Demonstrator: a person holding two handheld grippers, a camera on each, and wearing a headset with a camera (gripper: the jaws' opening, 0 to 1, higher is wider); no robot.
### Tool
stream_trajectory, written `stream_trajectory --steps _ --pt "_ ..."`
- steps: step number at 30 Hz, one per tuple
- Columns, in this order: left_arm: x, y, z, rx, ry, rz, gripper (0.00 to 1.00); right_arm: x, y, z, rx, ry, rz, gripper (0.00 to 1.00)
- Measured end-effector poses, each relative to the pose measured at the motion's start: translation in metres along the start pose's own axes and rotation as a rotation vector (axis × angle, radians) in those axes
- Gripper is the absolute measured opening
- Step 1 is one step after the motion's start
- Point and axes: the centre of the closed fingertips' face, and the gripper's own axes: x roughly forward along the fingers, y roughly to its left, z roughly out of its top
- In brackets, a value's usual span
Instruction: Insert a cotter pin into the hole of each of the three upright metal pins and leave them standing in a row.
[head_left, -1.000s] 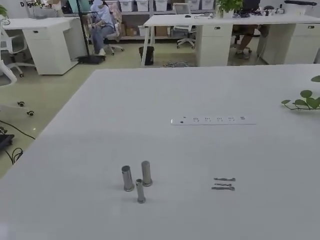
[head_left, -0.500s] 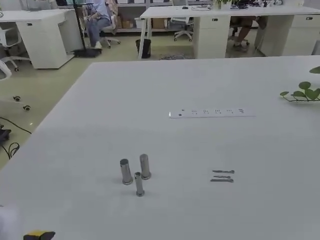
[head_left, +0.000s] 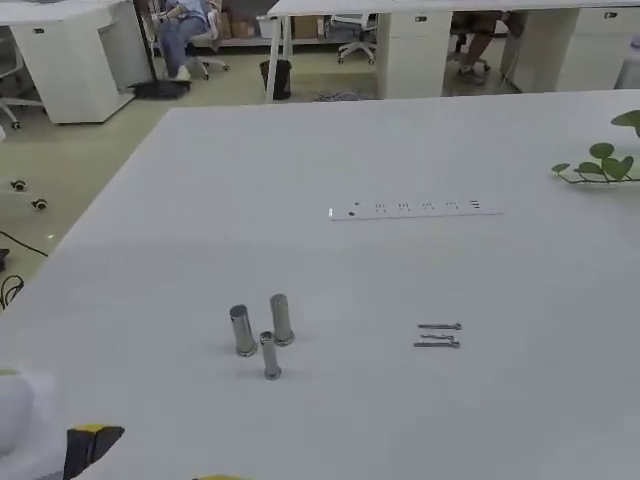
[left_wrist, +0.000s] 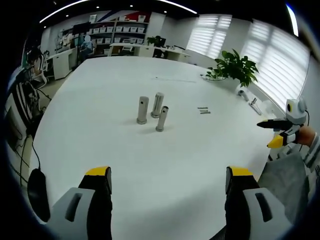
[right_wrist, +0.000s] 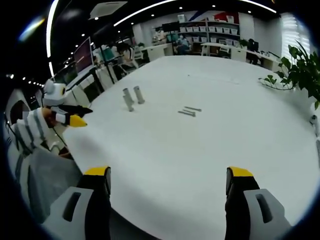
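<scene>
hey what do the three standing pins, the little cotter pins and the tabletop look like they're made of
Upright pins: metal, probably steel, with a smooth satin finish; they are grey cylinders with bright vertical highlights.
Cotter pins: thin metal wire, going by the silvery grey glint; too small to tell more.
Tabletop: matte white, likely laminate or painted board; the surface is uniform with only soft reflections.

i hold my left gripper (left_wrist: 167, 200) low and level, its jaws wide apart with nothing between them. my right gripper (right_wrist: 167, 200) sits well apart from it, jaws spread wide and empty too.
</scene>
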Motion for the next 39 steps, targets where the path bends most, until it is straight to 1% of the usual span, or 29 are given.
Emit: stream_trajectory --steps 4,7,10,12,16,19,22,24,28,30,34,37,39 --pt "0.008 -0.002 0.000 0.018 0.020 -0.012 0.93 0.001 -0.001 0.000 0.008 0.003 0.000 0.97" --pt "0.014 -0.002 0.002 0.022 0.026 -0.020 0.92 0.002 -0.002 -0.001 0.009 0.010 0.000 0.97" --pt "0.018 0.000 0.006 0.027 0.020 -0.018 0.91 0.003 -0.001 -0.002 0.009 0.014 -0.003 0.97" --pt "0.022 -0.001 0.008 0.025 0.025 -0.034 0.88 0.004 -0.001 -0.004 0.019 0.019 -0.001 0.97" --pt "0.027 -0.001 0.014 0.065 0.029 -0.034 0.86 0.005 0.000 -0.010 0.025 0.031 -0.002 0.97" --pt "0.032 -0.002 0.022 0.071 0.013 -0.045 0.84 0.005 0.000 -0.011 0.030 0.034 -0.004 0.97" --pt "0.038 -0.002 0.030 0.065 -0.001 -0.060 0.82 0.005 0.000 -0.011 0.031 0.035 -0.006 0.97" --pt "0.043 -0.003 0.035 0.057 -0.005 -0.073 0.79 0.005 0.000 -0.011 0.029 0.038 -0.008 0.96" --pt "0.051 -0.002 0.046 0.045 -0.033 -0.076 0.75 0.005 0.000 -0.010 0.027 0.039 -0.009 0.96" --pt "0.057 -0.003 0.052 0.061 -0.049 -0.079 0.70 0.004 0.000 -0.009 0.027 0.039 -0.012 0.96" --pt "0.066 -0.002 0.060 0.085 -0.069 -0.072 0.62 0.004 0.000 -0.010 0.025 0.042 -0.016 0.96" --pt "0.073 -0.001 0.063 0.105 -0.078 -0.066 0.57 0.004 0.000 -0.010 0.027 0.044 -0.018 0.96" --pt "0.078 0.000 0.064 0.120 -0.077 -0.062 0.54 0.003 0.000 -0.010 0.028 0.047 -0.020 0.96"
